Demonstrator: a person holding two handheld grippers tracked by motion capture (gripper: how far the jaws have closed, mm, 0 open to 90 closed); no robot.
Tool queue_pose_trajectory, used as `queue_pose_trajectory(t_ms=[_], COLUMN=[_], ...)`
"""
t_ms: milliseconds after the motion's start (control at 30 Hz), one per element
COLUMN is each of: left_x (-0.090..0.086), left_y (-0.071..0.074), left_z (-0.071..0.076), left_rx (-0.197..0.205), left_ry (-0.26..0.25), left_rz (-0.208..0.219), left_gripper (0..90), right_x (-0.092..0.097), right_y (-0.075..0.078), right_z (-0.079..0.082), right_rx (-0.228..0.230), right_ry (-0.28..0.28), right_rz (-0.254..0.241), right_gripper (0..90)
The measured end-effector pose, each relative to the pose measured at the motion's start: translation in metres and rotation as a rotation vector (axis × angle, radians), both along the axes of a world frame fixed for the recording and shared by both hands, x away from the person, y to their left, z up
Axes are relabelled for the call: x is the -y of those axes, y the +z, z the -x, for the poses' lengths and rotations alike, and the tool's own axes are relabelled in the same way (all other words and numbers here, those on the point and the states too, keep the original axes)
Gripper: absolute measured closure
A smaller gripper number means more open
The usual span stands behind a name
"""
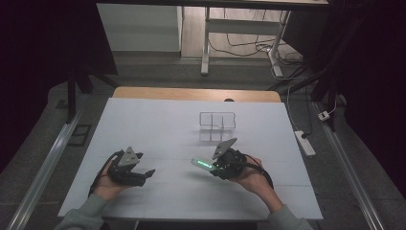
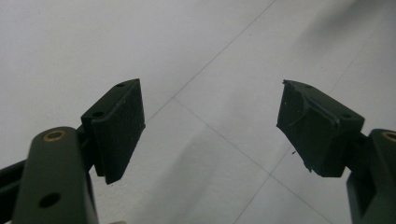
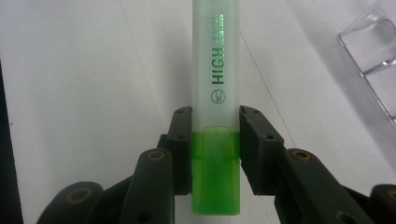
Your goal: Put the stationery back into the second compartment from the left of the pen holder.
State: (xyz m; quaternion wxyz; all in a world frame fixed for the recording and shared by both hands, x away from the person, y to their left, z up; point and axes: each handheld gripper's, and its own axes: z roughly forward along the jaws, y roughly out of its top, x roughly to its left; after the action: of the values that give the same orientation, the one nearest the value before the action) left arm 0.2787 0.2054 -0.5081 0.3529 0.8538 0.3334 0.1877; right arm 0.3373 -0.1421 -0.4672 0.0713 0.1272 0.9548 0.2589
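Grey-green sleeves [image 1: 81,214]; left black plastic tool [image 1: 149,173], right tool [image 1: 213,169]: grey three-cornered plates, brass-coloured pivot screws, black cables.

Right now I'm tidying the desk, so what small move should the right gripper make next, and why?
Probably carry the highlighter forward toward the clear organizer. The right gripper is already shut on it near its green cap end, holding it off the table, and the organizer farther back looks empty. The left gripper is open and idle.
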Motion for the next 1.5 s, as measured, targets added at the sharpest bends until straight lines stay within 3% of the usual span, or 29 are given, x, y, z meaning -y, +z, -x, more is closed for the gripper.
queue_pose_trajectory(t_ms=[533,1500], left_x=[0.030,0.071], left_y=[0.012,0.025], left_z=[-0.004,-0.020], left_rx=[0.023,-0.011], left_ry=[-0.097,-0.250], left_rz=[-0.049,-0.102], left_gripper=[23.0,22.8], right_x=[-0.020,-0.038], right_y=[-0.008,-0.011], right_z=[-0.004,-0.006], right_rx=[-0.005,0.014], right_ry=[0.051,0.113], right_rz=[0.032,0.066], right_gripper=[66.7,66.7])
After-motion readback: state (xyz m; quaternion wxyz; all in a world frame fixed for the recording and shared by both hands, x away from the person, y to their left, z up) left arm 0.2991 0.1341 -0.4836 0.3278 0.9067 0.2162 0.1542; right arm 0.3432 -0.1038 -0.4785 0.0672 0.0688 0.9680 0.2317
